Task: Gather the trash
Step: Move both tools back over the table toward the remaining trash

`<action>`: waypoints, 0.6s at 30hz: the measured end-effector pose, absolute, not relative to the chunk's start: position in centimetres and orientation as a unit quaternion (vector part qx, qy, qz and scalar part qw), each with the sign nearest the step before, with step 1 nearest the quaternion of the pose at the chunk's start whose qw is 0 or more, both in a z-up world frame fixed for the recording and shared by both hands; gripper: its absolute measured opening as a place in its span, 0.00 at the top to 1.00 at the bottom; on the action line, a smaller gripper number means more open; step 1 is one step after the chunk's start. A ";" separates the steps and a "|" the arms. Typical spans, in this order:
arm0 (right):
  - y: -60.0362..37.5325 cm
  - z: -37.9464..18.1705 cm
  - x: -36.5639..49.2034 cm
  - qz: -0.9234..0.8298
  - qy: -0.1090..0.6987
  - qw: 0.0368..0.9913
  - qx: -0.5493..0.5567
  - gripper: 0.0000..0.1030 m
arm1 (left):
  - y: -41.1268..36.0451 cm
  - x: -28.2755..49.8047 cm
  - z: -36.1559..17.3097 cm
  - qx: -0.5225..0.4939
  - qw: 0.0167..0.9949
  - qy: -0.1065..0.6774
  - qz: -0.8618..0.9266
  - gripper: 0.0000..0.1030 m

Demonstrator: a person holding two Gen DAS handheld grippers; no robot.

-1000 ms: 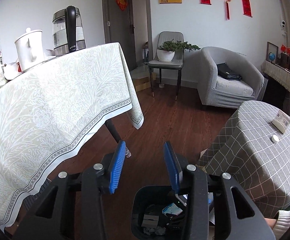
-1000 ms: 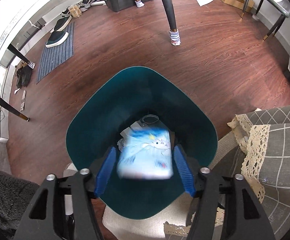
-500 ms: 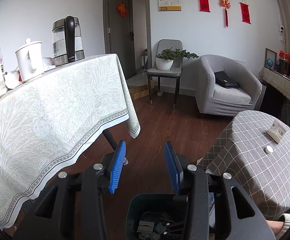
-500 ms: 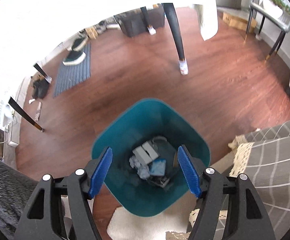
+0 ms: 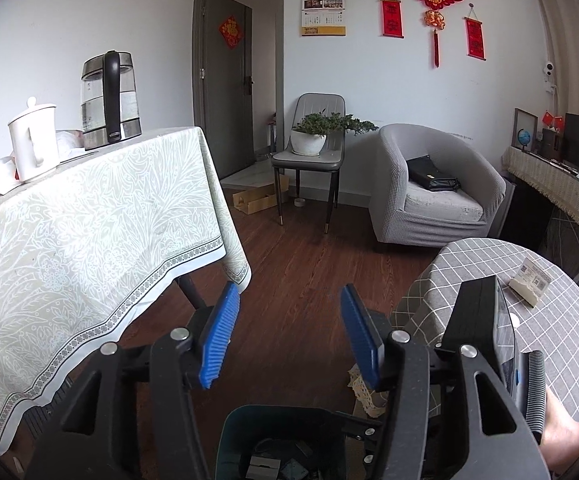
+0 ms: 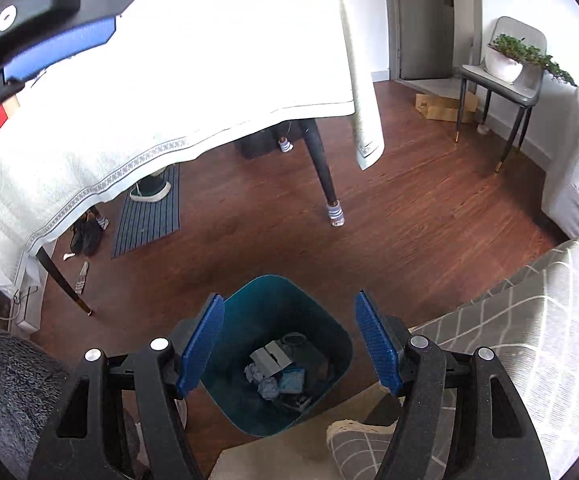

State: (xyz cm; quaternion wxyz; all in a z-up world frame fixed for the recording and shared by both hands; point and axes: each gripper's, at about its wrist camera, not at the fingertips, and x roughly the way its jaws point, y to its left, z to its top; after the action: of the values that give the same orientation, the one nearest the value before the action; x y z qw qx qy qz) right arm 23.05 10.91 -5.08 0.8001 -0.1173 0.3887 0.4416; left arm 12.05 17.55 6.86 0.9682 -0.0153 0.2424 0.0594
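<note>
1. The right gripper hangs above the bin, jaws spread wide with nothing between them.
2. Only the right view looks down into the bin: the trash lies at its bottom, a grey box, crumpled paper and a blue packet among it.
3. The left gripper is also wide open and empty, aimed across the room. Its view catches only the bin's near rim at the bottom edge.
4. Only the left view shows the kettle and white pot on the big table, the armchair, and the card on the checked table.
5. The right view alone shows the mat and shoes under the big table.
</note>
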 end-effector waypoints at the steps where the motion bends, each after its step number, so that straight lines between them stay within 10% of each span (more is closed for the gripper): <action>1: 10.3 -4.7 23.1 0.439 0.384 0.804 -0.114 0.33 | 17.3 12.2 6.8 -0.017 0.968 0.242 0.057 0.42; 18: -2.9 -0.8 27.4 0.346 0.344 0.872 -0.042 0.33 | 11.3 16.0 4.4 -0.024 0.960 0.279 -0.010 0.35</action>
State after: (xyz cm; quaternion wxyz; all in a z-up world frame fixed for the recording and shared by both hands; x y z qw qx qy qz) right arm 27.36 -2.93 -0.78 0.8720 -0.0422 0.3436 0.3460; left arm 16.00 11.34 4.44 0.9600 -0.0244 0.2787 -0.0105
